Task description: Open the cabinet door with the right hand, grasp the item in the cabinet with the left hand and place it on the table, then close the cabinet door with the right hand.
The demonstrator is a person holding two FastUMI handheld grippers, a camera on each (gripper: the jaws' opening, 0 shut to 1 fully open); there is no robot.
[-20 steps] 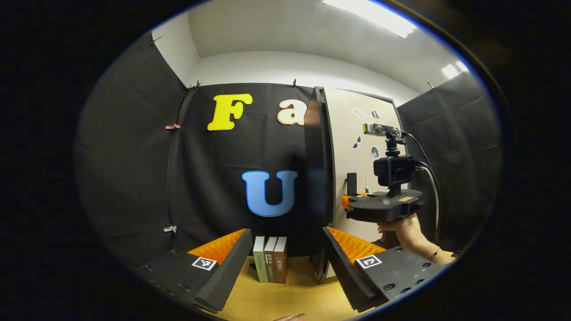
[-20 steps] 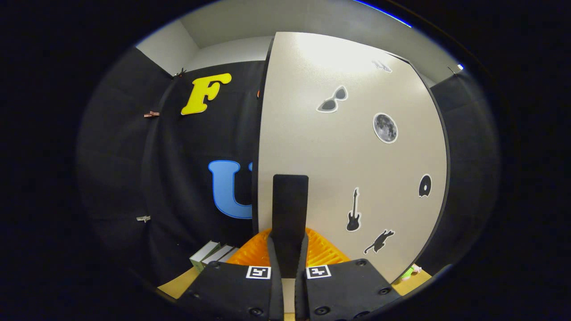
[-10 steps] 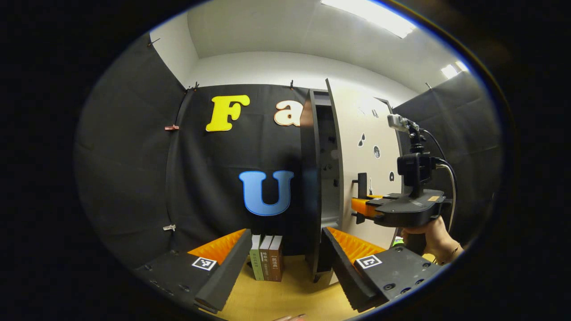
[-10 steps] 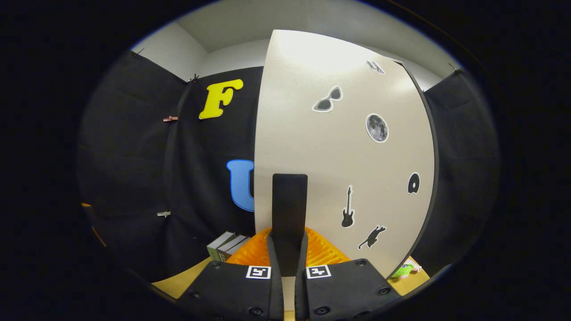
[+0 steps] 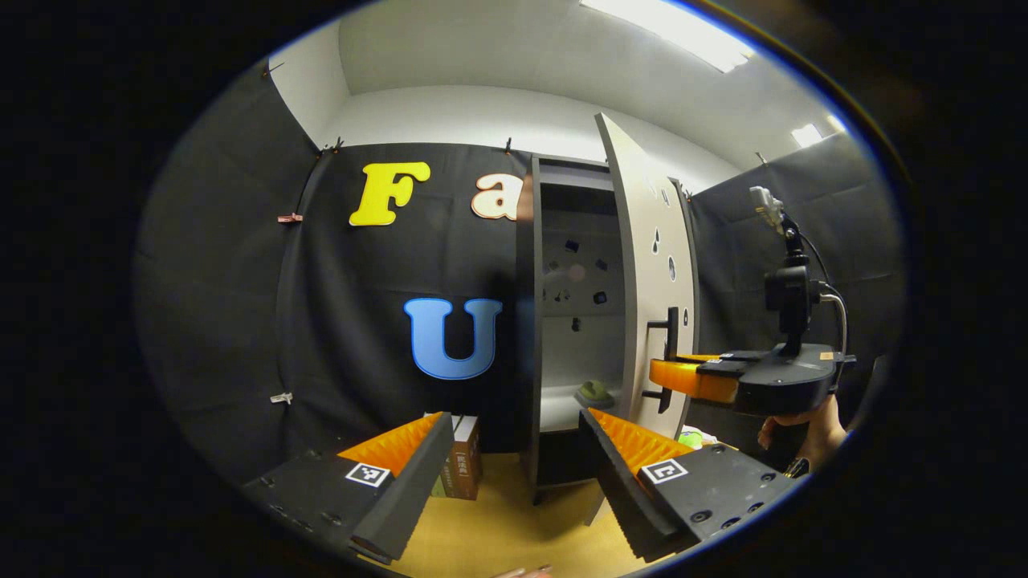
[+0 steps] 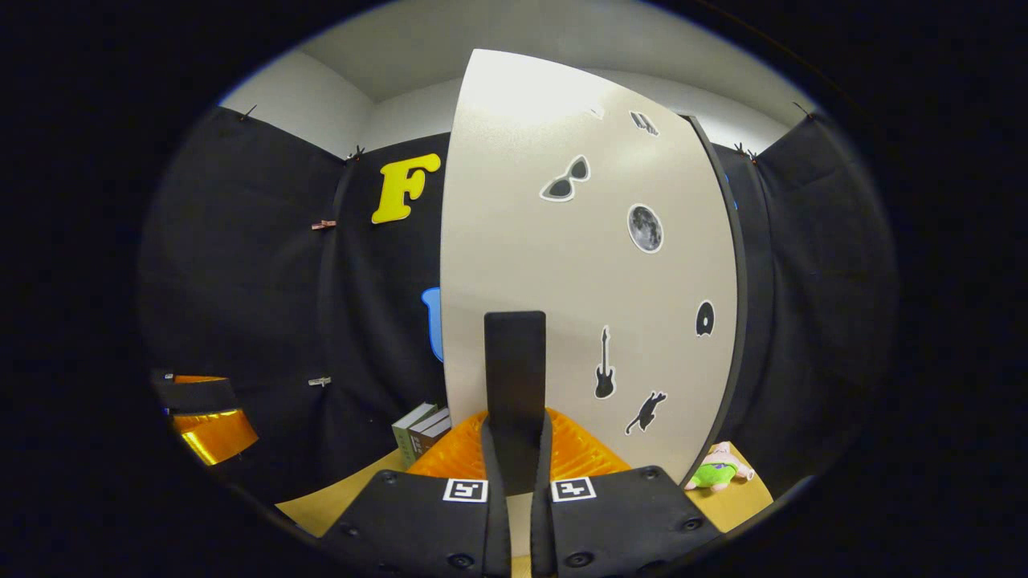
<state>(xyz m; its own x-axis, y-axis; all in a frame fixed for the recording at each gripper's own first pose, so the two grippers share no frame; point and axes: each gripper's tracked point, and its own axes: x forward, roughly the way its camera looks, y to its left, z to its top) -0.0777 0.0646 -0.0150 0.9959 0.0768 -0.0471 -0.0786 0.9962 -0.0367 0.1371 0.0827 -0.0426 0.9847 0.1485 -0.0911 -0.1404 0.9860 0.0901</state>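
In the left gripper view, my left gripper (image 5: 514,474) stood released, its two fingers spread wide with nothing between them, over the near part of the table (image 5: 498,538). Straight ahead of it stood the cabinet (image 5: 534,337), with its door (image 5: 646,265) swung out toward me on the right. Inside, on the lower shelf (image 5: 562,405), lay the item (image 5: 596,392), a small greenish thing too far off for me to make out its form. It sat toward the right side of the shelf, apart from either gripper. To the left of the cabinet, some books (image 5: 459,468) stood upright on the table against the booth wall, partly hidden by my left finger. On the right I saw the right gripper (image 5: 666,373), held level by a hand (image 5: 807,421), its tips at the door's handle (image 5: 669,341).

In the right gripper view, the right gripper (image 6: 516,449) was clenched on the handle (image 6: 515,385), both fingers pressed against the upright bar from either side. The door (image 6: 562,265) stood just beyond, bearing stickers: sunglasses, a moon, a guitar, a cat and others. Past its left edge the books (image 6: 422,429) stood on the table (image 6: 337,506). Low on the right, beyond the door's far edge, a small plush toy (image 6: 717,470) lay on the table. At the far left edge I saw part of the left gripper (image 6: 201,417).
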